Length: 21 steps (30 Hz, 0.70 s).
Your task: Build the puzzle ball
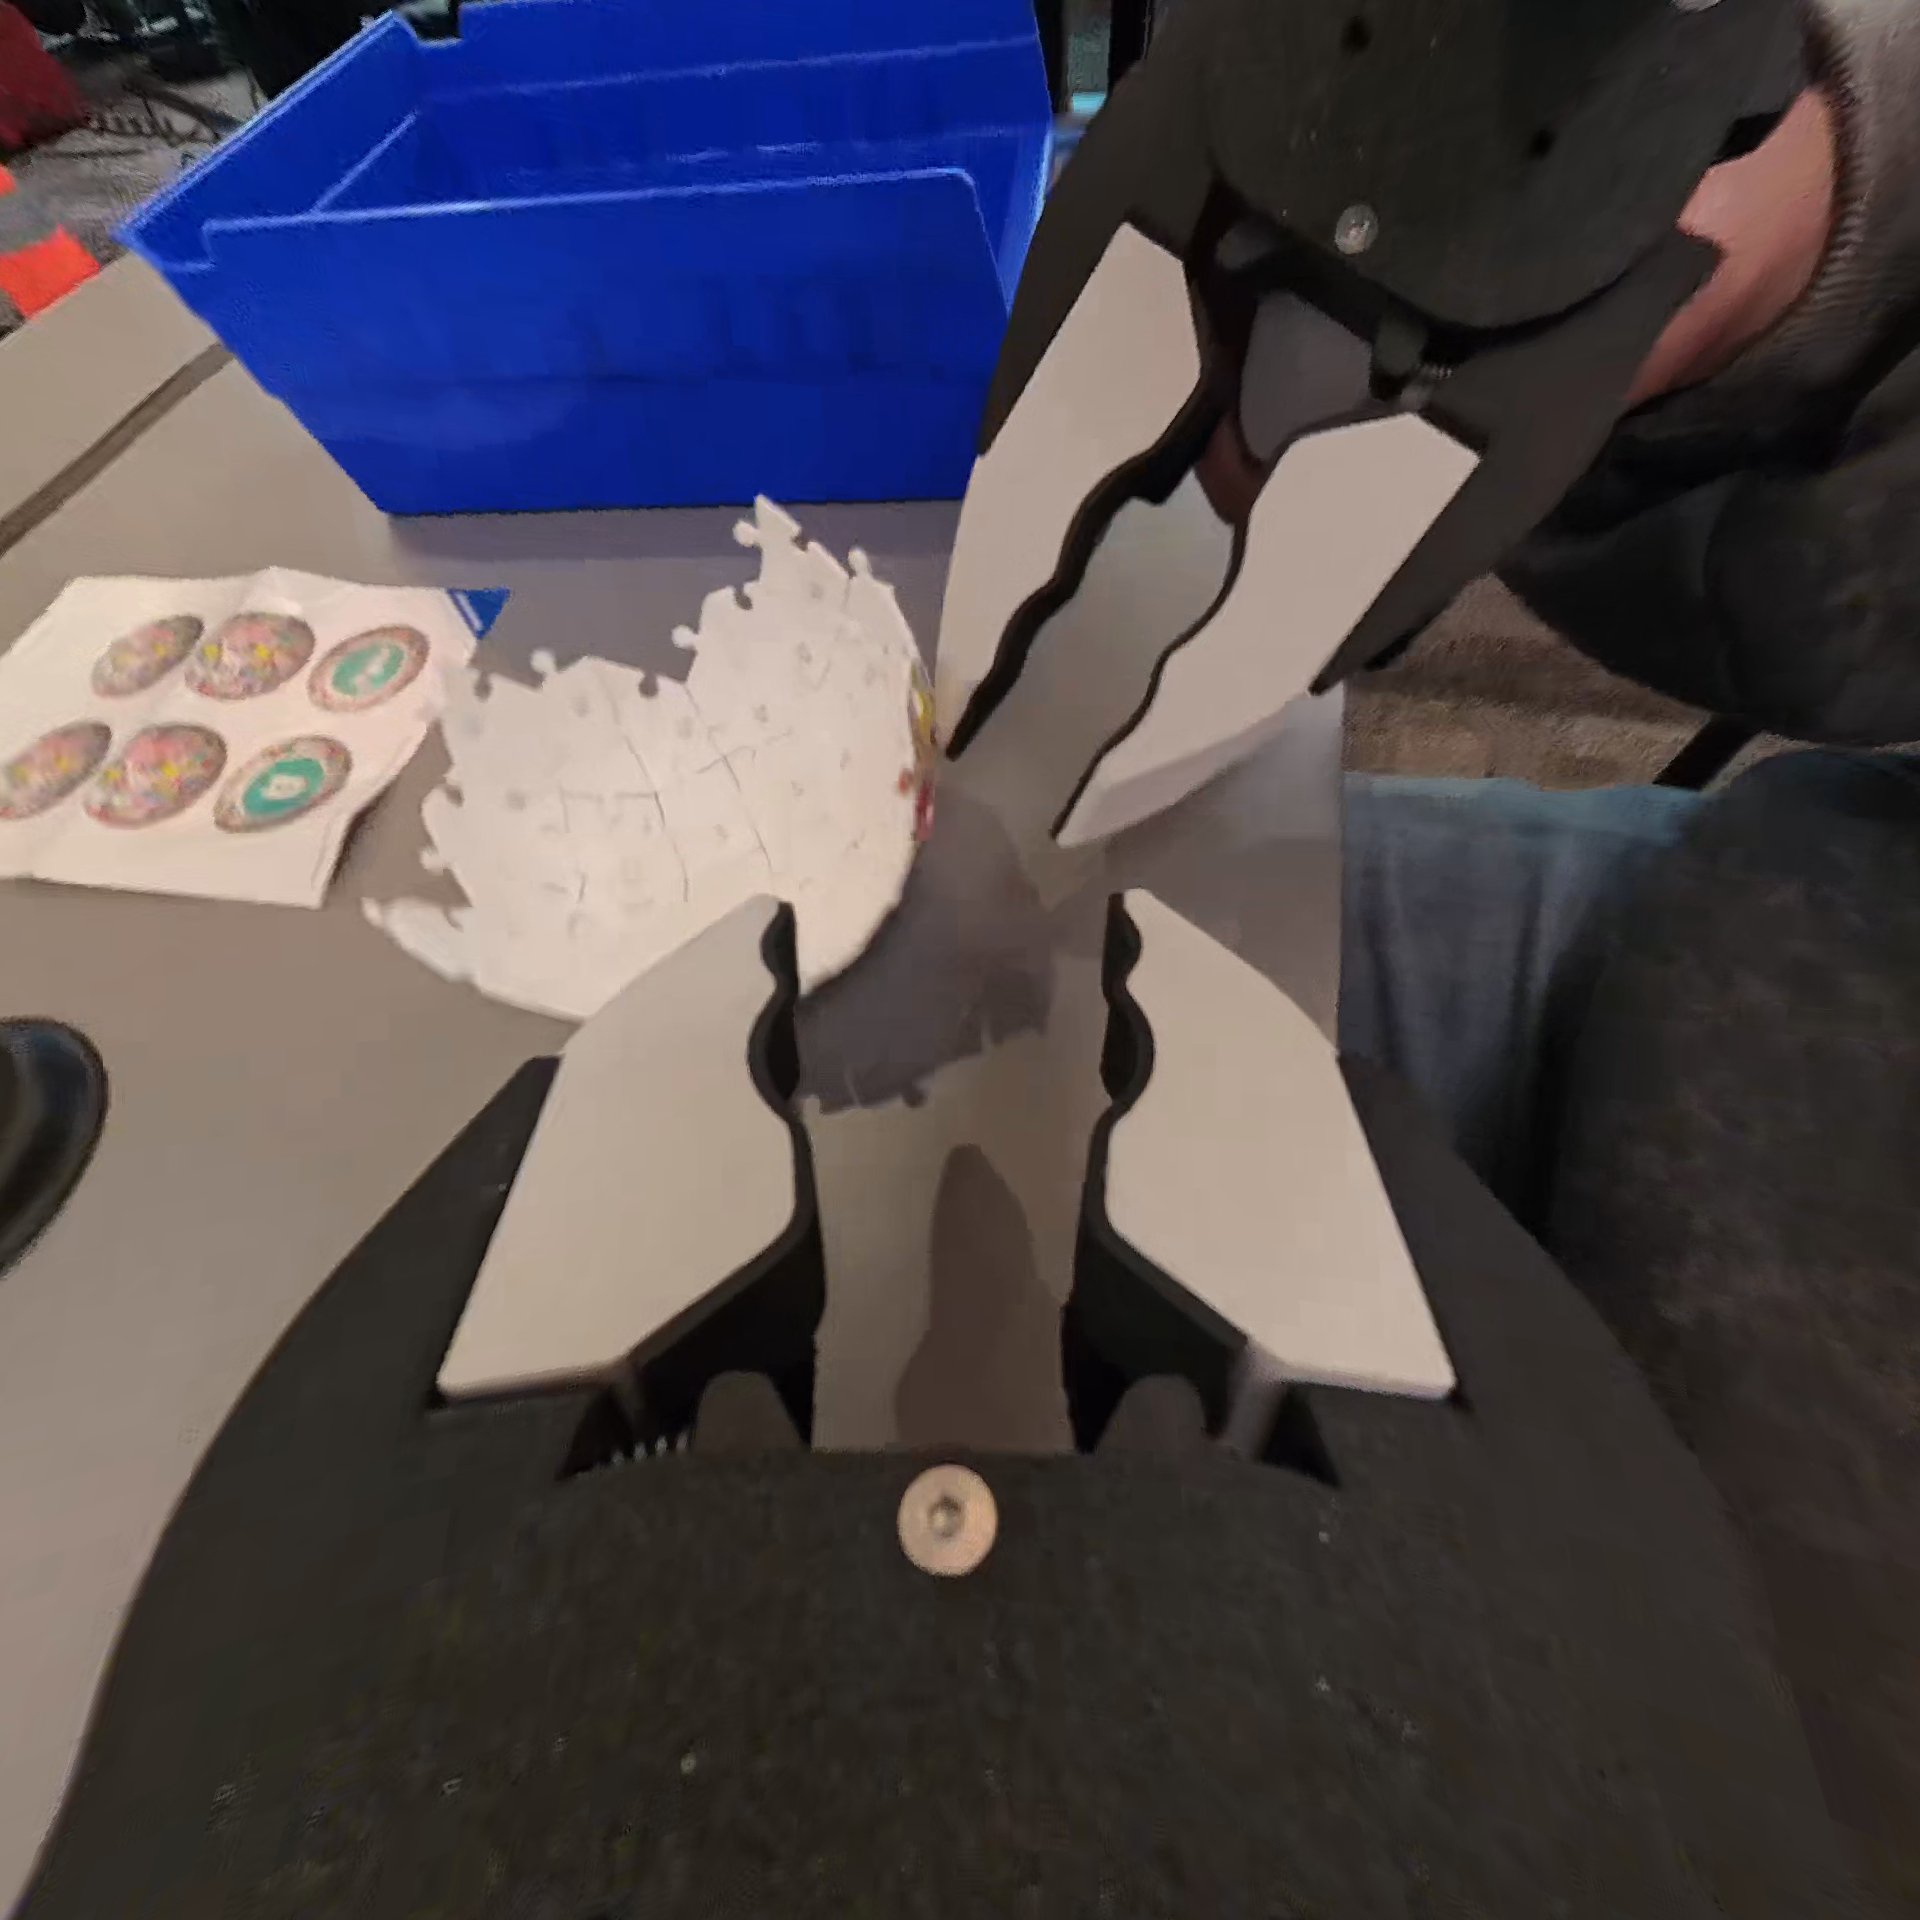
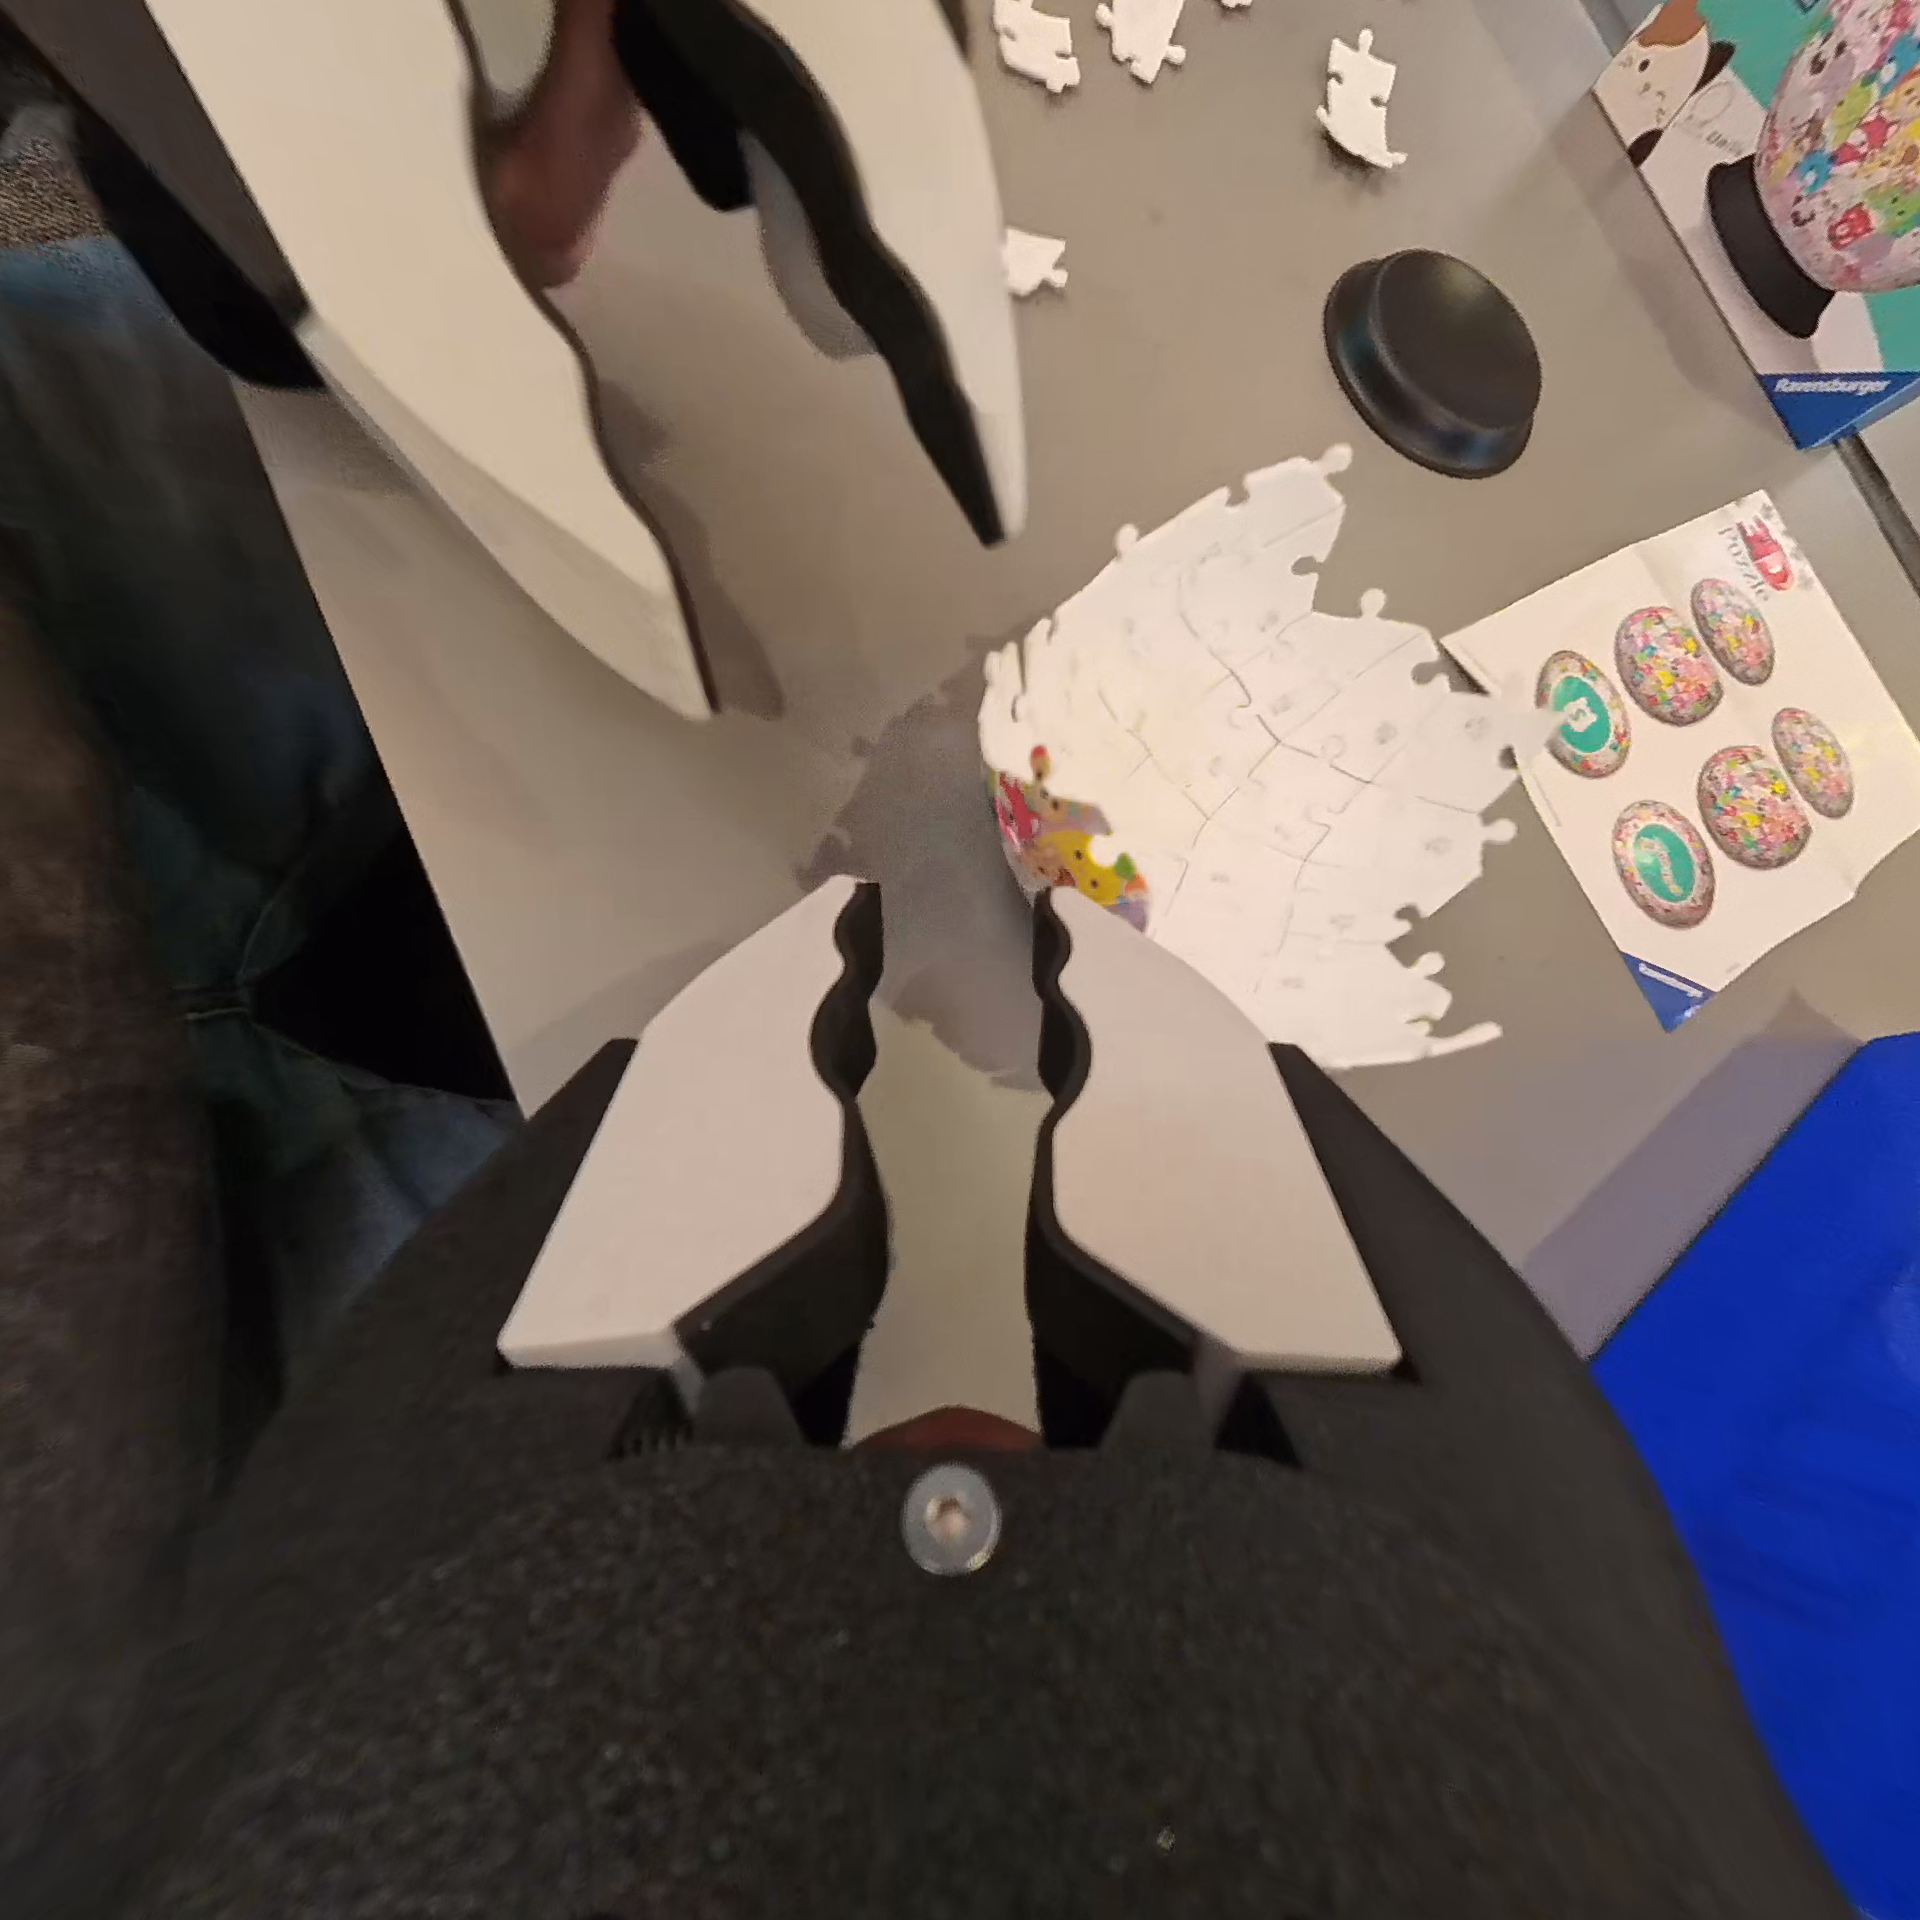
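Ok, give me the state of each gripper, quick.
Left gripper: open, holding nothing.
Right gripper: open, holding nothing.

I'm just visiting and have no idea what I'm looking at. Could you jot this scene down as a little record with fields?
Activity: building a puzzle ball
Left gripper: open, empty, above the table
Right gripper: open, empty, beside the shell's edge
Partial ball shell: curved, white inside facing up, lying on the grey table
Loose white pieces: scattered at the far edge of the right wrist view
Black round stand: on the table beyond the shell
Instruction sheet: flat beside the shell
Blue bin: behind the shell
Puzzle box: at the table edge
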Each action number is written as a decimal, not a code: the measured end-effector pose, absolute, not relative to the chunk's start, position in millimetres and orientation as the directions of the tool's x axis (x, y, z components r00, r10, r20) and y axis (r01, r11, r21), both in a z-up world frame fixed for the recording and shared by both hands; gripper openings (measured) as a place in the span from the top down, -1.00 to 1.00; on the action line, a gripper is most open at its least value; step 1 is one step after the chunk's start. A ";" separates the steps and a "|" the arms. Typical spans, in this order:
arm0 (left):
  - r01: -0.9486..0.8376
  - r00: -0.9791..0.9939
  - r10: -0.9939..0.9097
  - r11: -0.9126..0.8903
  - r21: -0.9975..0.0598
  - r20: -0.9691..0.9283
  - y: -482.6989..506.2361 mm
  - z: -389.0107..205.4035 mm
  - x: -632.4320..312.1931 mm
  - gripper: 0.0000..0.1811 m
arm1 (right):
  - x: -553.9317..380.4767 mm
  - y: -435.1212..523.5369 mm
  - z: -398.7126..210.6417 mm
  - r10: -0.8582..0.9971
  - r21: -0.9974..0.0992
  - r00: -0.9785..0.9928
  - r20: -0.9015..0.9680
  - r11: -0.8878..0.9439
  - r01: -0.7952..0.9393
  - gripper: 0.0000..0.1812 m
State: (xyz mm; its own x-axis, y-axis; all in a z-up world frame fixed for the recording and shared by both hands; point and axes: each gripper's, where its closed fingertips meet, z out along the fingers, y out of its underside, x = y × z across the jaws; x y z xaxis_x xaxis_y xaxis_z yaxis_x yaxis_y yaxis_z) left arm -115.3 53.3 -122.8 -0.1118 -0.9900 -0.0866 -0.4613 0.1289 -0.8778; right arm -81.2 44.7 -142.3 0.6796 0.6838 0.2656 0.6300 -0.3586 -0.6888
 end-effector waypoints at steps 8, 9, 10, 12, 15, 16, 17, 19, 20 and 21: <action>-0.635 -0.159 -0.977 0.211 -0.743 -0.142 59.1 -137.2 -79.0 0.57 | -80.1 40.0 -142.1 0.690 -0.706 0.681 0.245 -0.355 0.613 0.69; -0.650 -0.170 -0.978 0.204 -0.732 -0.122 57.2 -139.3 -77.4 0.62 | -79.8 40.1 -142.1 0.689 -0.709 0.683 0.242 -0.355 0.609 0.69; -0.666 -0.179 -0.978 0.202 -0.718 -0.109 55.6 -141.8 -76.6 0.67 | -79.4 39.9 -142.6 0.689 -0.710 0.684 0.238 -0.358 0.607 0.69; -0.689 -0.177 -0.978 0.205 -0.696 -0.113 57.4 -145.8 -75.1 0.67 | -79.1 39.5 -143.2 0.690 -0.711 0.685 0.234 -0.359 0.604 0.69; -0.685 -0.186 -0.978 0.197 -0.702 -0.093 55.1 -146.6 -71.3 0.79 | -78.8 38.6 -142.8 0.691 -0.715 0.685 0.231 -0.357 0.601 0.69; -0.678 -0.193 -0.978 0.192 -0.710 -0.081 53.2 -146.2 -69.9 0.82 | -78.9 38.4 -142.4 0.692 -0.718 0.685 0.228 -0.356 0.599 0.69; -0.681 -0.198 -0.978 0.189 -0.708 -0.071 52.1 -147.3 -69.5 0.85 | -79.3 38.3 -141.8 0.693 -0.720 0.685 0.225 -0.356 0.596 0.69; -0.691 -0.203 -0.977 0.186 -0.699 -0.059 52.2 -150.0 -69.6 0.90 | -80.1 37.8 -140.9 0.695 -0.724 0.684 0.223 -0.352 0.594 0.69; -0.686 -0.206 -0.977 0.182 -0.705 -0.052 52.1 -149.3 -69.2 0.97 | -80.4 37.1 -140.5 0.697 -0.724 0.682 0.224 -0.349 0.595 0.69; -0.678 -0.204 -0.978 0.174 -0.714 -0.045 52.3 -147.8 -68.7 0.98 | -80.7 35.7 -139.5 0.700 -0.726 0.679 0.223 -0.346 0.595 0.69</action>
State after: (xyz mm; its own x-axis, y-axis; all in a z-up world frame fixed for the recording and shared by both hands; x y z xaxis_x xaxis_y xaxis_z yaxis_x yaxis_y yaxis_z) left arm -68.7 52.3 -147.8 -0.2040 -0.9780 -0.0445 -0.6778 0.1739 -0.7143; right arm -80.7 35.7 -139.5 0.6789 0.6996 0.2231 0.5948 -0.3457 -0.7257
